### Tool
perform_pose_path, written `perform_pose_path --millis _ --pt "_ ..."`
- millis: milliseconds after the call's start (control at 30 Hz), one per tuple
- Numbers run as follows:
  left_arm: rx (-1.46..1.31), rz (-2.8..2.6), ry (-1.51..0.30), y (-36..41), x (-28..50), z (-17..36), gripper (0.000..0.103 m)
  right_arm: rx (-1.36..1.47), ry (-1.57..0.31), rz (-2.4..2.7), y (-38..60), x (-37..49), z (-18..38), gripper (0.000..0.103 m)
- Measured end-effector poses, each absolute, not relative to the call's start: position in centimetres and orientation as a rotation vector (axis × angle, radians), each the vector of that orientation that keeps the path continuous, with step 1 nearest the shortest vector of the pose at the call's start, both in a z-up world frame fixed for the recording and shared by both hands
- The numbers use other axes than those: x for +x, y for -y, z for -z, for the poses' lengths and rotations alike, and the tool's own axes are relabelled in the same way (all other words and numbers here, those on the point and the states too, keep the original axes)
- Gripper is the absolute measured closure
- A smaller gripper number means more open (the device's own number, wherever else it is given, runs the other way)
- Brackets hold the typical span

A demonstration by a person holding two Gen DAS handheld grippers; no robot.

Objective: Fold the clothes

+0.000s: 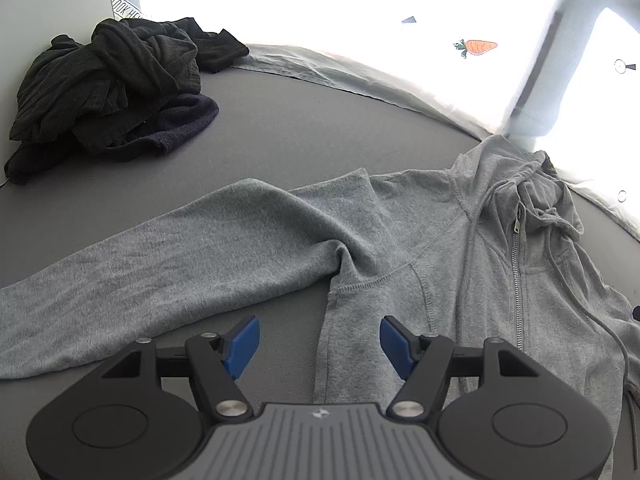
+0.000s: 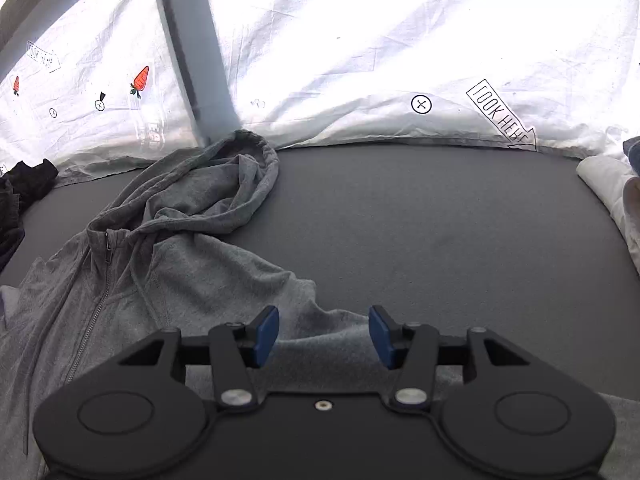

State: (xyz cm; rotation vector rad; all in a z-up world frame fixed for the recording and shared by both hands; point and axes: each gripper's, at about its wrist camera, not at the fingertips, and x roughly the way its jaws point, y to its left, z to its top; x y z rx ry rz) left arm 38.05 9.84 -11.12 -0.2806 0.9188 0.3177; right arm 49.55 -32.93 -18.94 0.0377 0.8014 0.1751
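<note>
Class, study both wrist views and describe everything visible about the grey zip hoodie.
The grey hoodie looks like soft heathered knit. It lies front up on the dark grey surface, zip closed to the collar, drawcords trailing. The hood is crumpled against the white printed sheet. One sleeve stretches flat sideways. Both grippers hover above it, jaws open, holding nothing.

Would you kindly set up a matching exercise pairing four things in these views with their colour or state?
1. zip-up hoodie
2. crumpled clothes pile
3. printed carrot
4. left gripper

A. orange
B. dark, heaped
C. jaws apart, nothing between
D. light grey, spread flat

Pairs: 1-D, 2-B, 3-A, 4-C
</note>
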Motion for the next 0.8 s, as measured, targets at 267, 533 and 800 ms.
perform_pose_path --millis 267,533,800 --pt "-0.243 -0.174 -0.917 -9.0 48.8 12.1 0.035 -0.042 -0.865 -0.216 30.4 53.2 21.3 0.099" --pt "-0.15 0.013 -0.868 -5.0 57.7 11.2 0.025 -0.006 -0.819 0.022 30.5 56.9 20.3 0.064" --pt "-0.016 0.056 -0.888 -0.7 64.2 13.5 0.025 0.219 -0.791 -0.133 28.3 61.9 19.8 0.053"
